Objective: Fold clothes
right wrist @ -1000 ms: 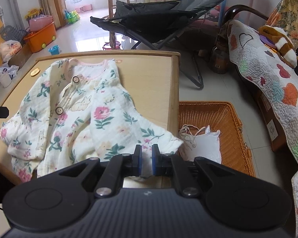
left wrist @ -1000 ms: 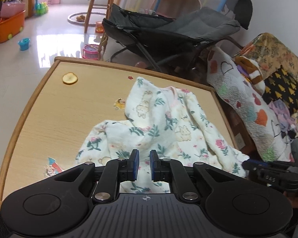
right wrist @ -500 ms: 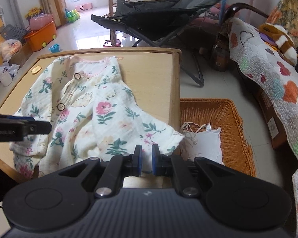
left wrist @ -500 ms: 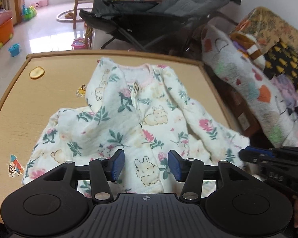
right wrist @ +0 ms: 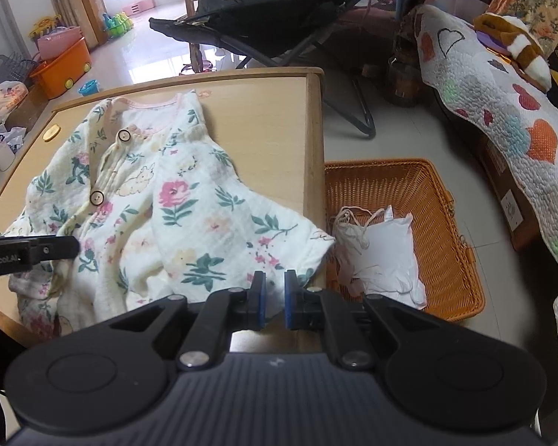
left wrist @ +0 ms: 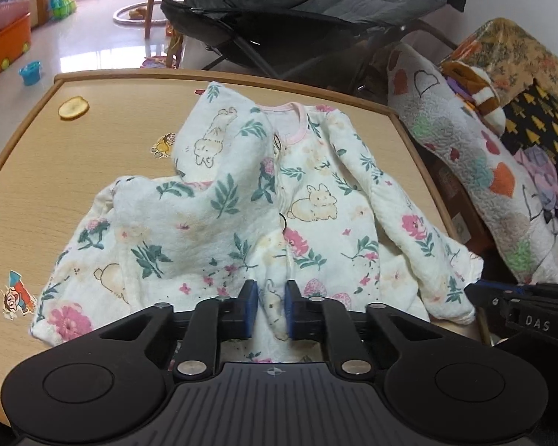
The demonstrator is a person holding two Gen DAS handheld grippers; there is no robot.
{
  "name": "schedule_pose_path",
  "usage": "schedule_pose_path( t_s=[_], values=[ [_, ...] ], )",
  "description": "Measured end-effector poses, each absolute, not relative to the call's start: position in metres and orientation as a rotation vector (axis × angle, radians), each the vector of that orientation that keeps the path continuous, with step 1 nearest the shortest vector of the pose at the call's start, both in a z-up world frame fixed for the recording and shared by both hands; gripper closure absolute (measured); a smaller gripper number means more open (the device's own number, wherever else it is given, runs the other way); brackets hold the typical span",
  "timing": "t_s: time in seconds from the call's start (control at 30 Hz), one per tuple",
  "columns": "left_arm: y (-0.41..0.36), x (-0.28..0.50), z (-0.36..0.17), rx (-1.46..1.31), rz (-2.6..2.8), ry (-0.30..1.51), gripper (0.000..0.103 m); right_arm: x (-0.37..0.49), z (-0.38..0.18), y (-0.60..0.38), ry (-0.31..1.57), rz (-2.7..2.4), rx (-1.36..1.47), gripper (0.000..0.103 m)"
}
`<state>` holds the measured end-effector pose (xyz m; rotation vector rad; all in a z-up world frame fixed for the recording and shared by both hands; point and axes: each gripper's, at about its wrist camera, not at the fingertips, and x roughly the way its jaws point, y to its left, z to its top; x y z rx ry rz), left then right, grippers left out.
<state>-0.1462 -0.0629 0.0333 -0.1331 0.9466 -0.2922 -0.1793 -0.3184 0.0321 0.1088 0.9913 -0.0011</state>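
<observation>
Your left tool (left wrist: 271, 310) pinches the near hem of the floral baby garment (left wrist: 316, 200) spread on the wooden surface (left wrist: 55, 171), while your right tool (right wrist: 272, 299) grips its sleeve edge at the surface's corner beside the wicker basket (right wrist: 446, 223).

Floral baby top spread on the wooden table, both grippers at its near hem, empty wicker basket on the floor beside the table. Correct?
Not quite: the wicker basket is not empty. The right wrist view shows a white garment lying in it. The rest holds.
</observation>
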Motion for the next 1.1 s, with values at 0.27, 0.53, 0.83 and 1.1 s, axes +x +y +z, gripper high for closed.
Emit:
schedule_pose_path(
  t_s=[0.27,0.53,0.83,1.1],
  values=[
    [-0.045,-0.149,0.049,-0.203,-0.285,0.912,0.09,-0.179,0.032,-0.318,0.992,-0.001,0.1,0.094],
    [-0.022,-0.148,0.047,-0.274,-0.27,0.936,0.089,-0.18,0.033,-0.313,0.991,0.002,0.065,0.094],
    [-0.043,-0.152,0.036,-0.249,-0.314,0.976,0.08,-0.179,0.032,-0.313,0.995,0.0,0.064,0.094],
    [-0.06,-0.154,0.028,-0.12,-0.268,0.951,0.08,-0.178,0.03,-0.314,1.011,-0.005,0.07,0.094]
  ],
)
